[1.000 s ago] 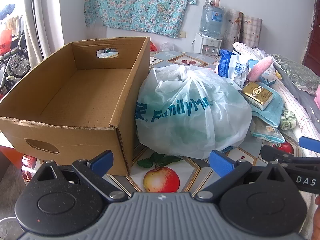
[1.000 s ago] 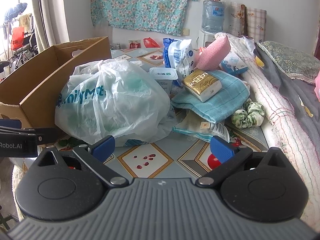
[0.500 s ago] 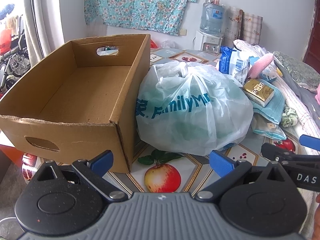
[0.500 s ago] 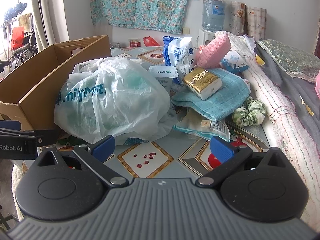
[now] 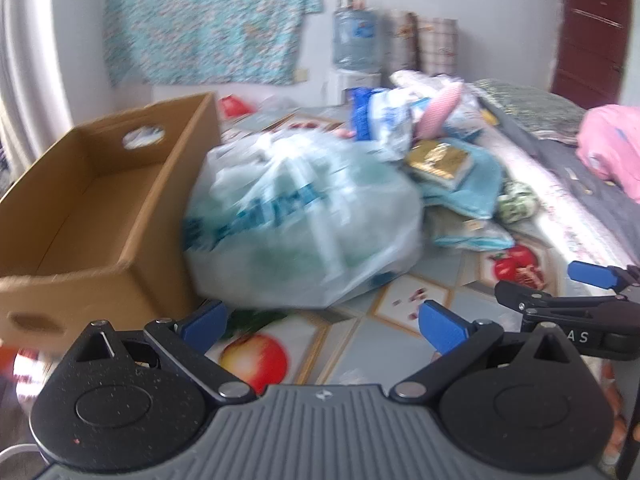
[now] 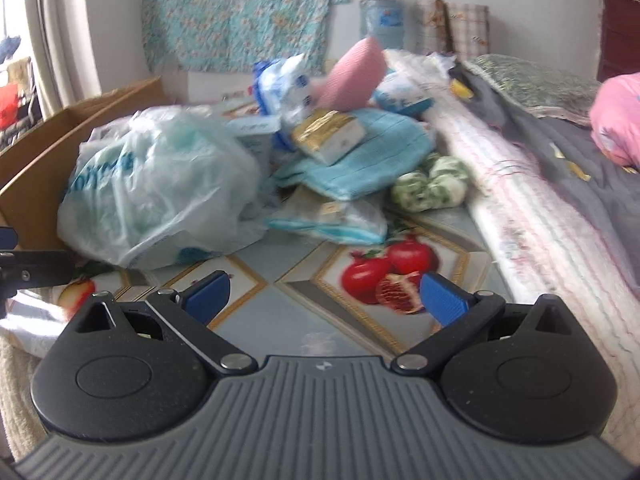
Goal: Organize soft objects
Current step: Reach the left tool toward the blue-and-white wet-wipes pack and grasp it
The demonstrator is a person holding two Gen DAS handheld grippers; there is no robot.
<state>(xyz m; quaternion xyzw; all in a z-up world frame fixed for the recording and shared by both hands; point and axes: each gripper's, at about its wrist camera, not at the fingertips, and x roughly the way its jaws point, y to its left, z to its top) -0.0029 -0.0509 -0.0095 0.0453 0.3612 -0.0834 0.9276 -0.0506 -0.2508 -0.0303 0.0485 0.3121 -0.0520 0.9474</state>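
One cardboard box (image 5: pixel 100 216) is counted, with two oval hand-holes seen in its walls. One white plastic bag (image 5: pixel 300 224) with blue lettering is seen beside it. One gold-wrapped packet (image 6: pixel 328 136) is counted on one light-blue towel (image 6: pixel 360 164). One pink sponge-like piece (image 6: pixel 354 72) and one green-and-white scrunchie (image 6: pixel 430 186) are seen. One blue-and-white packet (image 6: pixel 280 84) is counted behind the bag, and one flat clear-wrapped packet (image 6: pixel 328 220) below the towel. Two grippers are counted, the left gripper (image 5: pixel 322 320) and the right gripper (image 6: pixel 324 296), each with two blue pads. One water bottle (image 5: pixel 356 42) is seen at the wall.
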